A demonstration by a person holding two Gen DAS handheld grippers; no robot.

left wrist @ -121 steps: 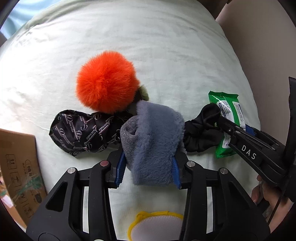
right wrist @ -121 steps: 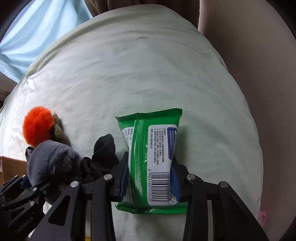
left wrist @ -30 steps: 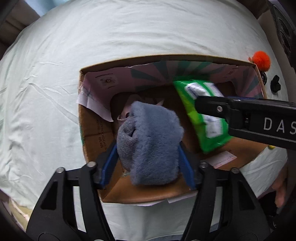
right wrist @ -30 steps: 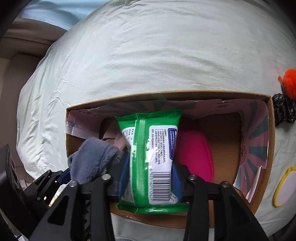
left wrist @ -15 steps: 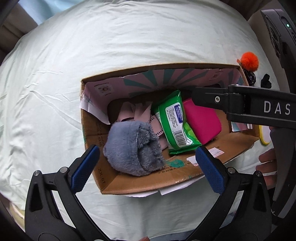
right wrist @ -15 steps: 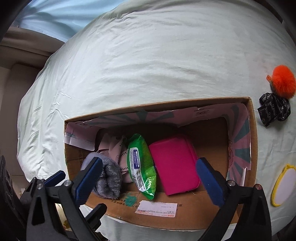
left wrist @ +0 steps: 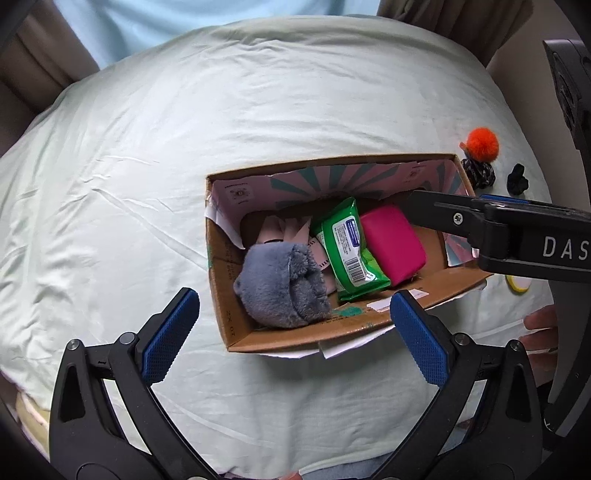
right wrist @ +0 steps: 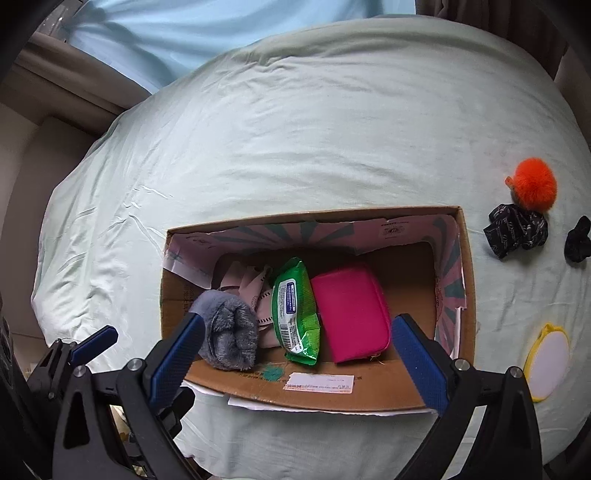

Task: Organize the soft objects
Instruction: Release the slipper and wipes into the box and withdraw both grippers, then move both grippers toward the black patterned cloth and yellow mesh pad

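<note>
An open cardboard box point(left wrist: 229, 295) point(right wrist: 465, 280) rests on the pale green bedsheet. Inside lie a grey fluffy sock bundle point(left wrist: 277, 288) point(right wrist: 231, 338), a green wipes pack point(left wrist: 349, 247) point(right wrist: 295, 310) and a pink pouch point(left wrist: 393, 243) point(right wrist: 351, 310). My left gripper point(left wrist: 293, 336) hangs open above the box's near edge, holding nothing. Wide open as well, my right gripper point(right wrist: 299, 350) is over the box's near side and reaches across the left wrist view point(left wrist: 498, 229). An orange pompom point(right wrist: 532, 184) point(left wrist: 480, 144), a patterned black cloth point(right wrist: 515, 229) point(left wrist: 479, 173) and a small black cloth point(right wrist: 578, 240) point(left wrist: 516, 179) lie to the right of the box.
A yellow-rimmed oval mirror point(right wrist: 546, 365) point(left wrist: 517, 284) lies right of the box. Pale paper scraps point(right wrist: 251, 284) sit in the box behind the sock bundle. A hand point(left wrist: 541, 332) shows at the right edge. Light blue fabric point(right wrist: 221, 29) and a beige bed frame point(right wrist: 85, 85) lie beyond the sheet.
Both grippers have opened and let go: the grey sock bundle and the green wipes pack now lie in the box. Both grippers have since lifted away, so the box looks smaller.
</note>
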